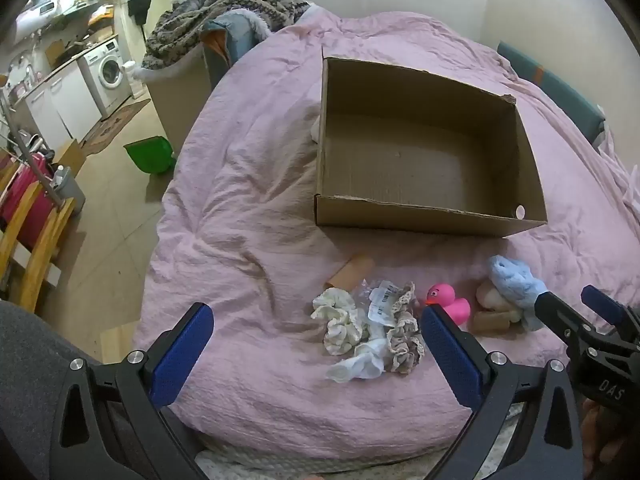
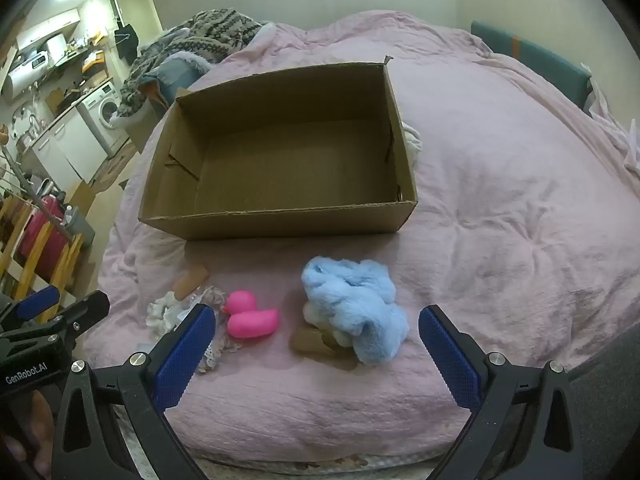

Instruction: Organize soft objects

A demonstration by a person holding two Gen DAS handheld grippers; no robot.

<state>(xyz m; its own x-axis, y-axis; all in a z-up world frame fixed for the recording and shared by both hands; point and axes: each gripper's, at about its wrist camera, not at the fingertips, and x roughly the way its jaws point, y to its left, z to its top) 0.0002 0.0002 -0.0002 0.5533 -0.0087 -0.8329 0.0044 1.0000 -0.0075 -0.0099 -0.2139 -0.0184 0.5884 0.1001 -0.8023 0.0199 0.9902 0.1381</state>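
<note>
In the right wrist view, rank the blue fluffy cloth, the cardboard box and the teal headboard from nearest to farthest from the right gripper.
1. blue fluffy cloth: just ahead of the open right gripper, lying on the pink duvet.
2. cardboard box: beyond the cloth, mid-bed, slightly left.
3. teal headboard: at the far right edge of the bed.

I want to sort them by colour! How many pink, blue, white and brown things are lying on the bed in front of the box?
Pink: 1, the rubber duck
Blue: 1, the fluffy cloth
White or cream: 3, the scrunchie, the sock, the lace scrunchie
Brown: 2, one cardboard tube, another tube
Total: 7, and more may hide under the cloth.
</note>
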